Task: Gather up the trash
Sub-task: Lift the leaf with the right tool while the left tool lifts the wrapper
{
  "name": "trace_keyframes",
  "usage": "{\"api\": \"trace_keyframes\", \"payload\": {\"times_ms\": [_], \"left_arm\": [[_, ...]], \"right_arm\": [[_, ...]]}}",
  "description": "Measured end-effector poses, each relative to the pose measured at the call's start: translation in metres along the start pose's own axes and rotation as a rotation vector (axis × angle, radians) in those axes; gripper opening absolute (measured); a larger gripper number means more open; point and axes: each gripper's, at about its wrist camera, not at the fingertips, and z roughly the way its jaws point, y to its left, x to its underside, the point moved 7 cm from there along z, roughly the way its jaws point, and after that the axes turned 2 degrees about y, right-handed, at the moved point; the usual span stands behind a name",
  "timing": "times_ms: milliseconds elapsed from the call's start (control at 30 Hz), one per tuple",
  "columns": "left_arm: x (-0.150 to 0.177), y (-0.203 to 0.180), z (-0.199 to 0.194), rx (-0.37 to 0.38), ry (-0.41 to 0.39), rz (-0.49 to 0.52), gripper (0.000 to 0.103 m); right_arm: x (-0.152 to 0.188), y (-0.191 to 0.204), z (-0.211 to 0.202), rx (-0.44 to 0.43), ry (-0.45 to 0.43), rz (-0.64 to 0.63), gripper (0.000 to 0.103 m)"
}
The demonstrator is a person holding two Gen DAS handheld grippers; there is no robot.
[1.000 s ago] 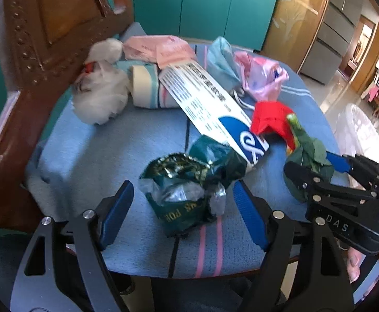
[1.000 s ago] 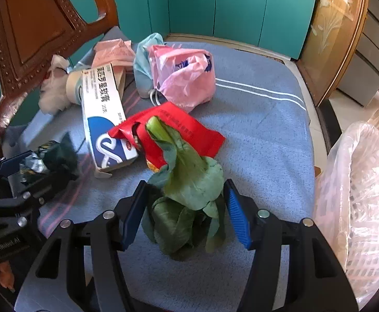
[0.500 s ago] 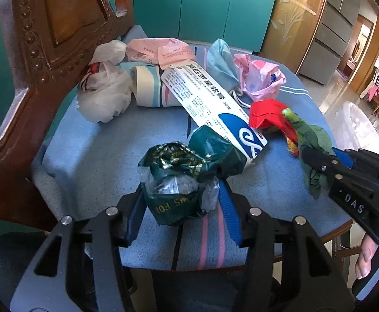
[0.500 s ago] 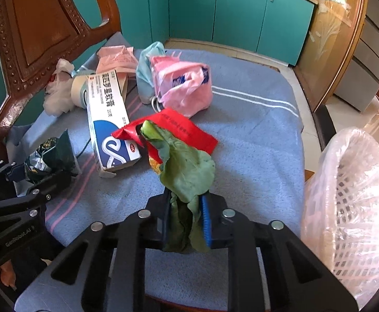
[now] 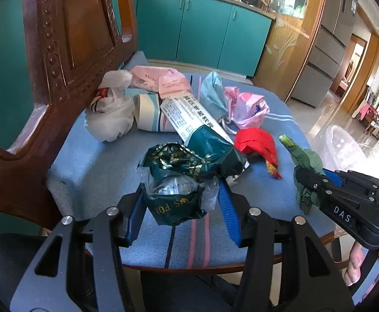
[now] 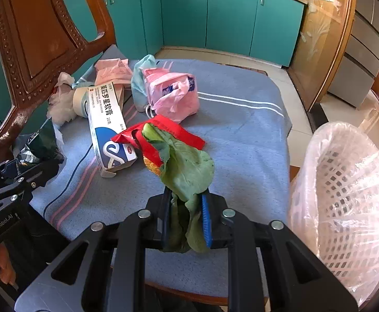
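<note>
Risk: we clamp limp leaf (image 6: 189, 171) in right gripper (image 6: 185, 221), crinkled green wrapper (image 5: 179, 182) in left gripper (image 5: 180, 208); either may slip before basket (image 6: 345, 195) at 3 o'clock.

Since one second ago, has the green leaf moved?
Yes. The green leaf, shut in the right gripper, has been lifted: its stem tip now overlaps the red wrapper and reaches higher up the white box.
</note>
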Motion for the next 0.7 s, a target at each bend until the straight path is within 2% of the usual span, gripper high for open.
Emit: {"api": "trace_keyframes", "payload": {"times_ms": [100, 233, 300, 533, 700], "left_arm": [[-0.002, -0.003, -0.012, 0.026, -0.042, -0.011, 0.054], [-0.005, -0.004, -0.017, 0.13, -0.07, -0.079, 0.053], [-0.005, -0.002, -0.018, 0.15, -0.075, -0.091, 0.053], [-0.002, 0.005, -0.019, 0.103, -0.074, -0.094, 0.053], [-0.01, -0.009, -0.04, -0.034, -0.123, 0.004, 0.053]], "right_arm": [[-0.001, -0.003, -0.003, 0.001, -0.01, 0.011, 0.021], [-0.001, -0.004, -0.007, 0.001, -0.018, 0.013, 0.021], [0.001, -0.005, -0.008, -0.002, -0.02, 0.015, 0.021], [0.001, -0.01, -0.019, -0.009, -0.049, 0.033, 0.021], [-0.008, -0.024, -0.047, -0.008, -0.123, 0.057, 0.021]]}}
